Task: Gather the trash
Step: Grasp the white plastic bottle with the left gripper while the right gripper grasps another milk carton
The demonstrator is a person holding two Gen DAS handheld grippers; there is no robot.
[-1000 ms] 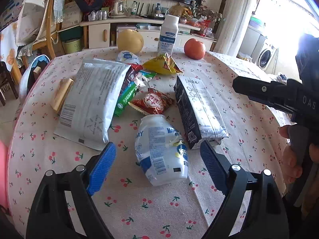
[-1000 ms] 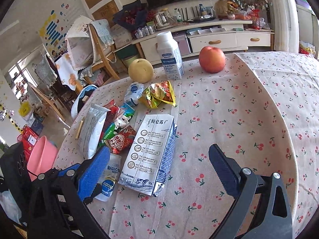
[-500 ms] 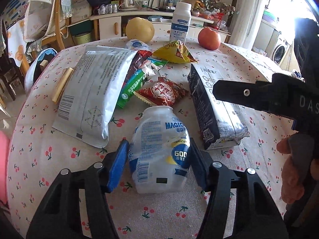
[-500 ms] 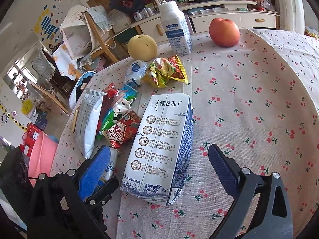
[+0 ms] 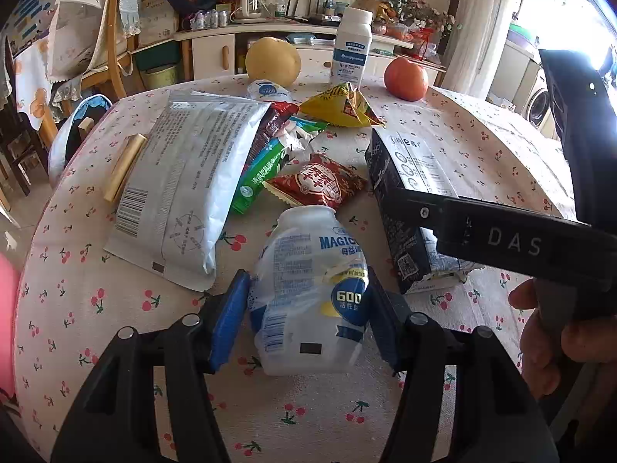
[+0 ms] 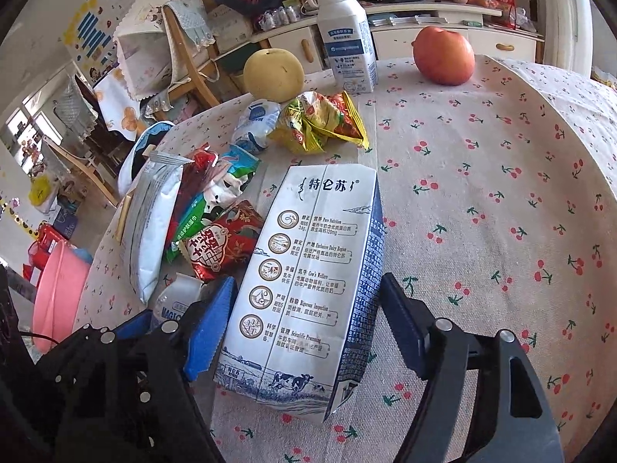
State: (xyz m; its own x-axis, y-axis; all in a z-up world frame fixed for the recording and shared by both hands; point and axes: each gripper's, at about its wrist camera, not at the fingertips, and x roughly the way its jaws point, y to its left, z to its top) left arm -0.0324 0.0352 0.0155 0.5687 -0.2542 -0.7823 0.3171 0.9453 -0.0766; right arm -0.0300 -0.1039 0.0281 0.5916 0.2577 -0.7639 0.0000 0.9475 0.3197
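Note:
My left gripper (image 5: pixel 306 320) is shut on a crushed white plastic bottle (image 5: pixel 308 289) lying on the cherry-print tablecloth (image 5: pixel 77 308). My right gripper (image 6: pixel 304 320) is open, its fingers on either side of a flattened blue-and-white milk carton (image 6: pixel 308 281) without pressing on it; the carton also shows in the left wrist view (image 5: pixel 408 193). Other trash lies behind: a big white bag (image 5: pixel 189 185), a green wrapper (image 5: pixel 262 173), a red snack packet (image 5: pixel 320 185), a yellow chip bag (image 5: pixel 339 106) and a crumpled small bottle (image 5: pixel 268 90).
An upright white bottle (image 6: pixel 347 38), a yellow pear (image 6: pixel 273 73) and a red apple (image 6: pixel 443 54) stand at the far edge. A pink bucket (image 6: pixel 58 293) sits on the floor left of the table. A wooden chair (image 5: pixel 112 50) is beyond.
My left gripper moved forward and closed on the white bottle. My right gripper moved forward so that its fingers came around the milk carton and narrowed.

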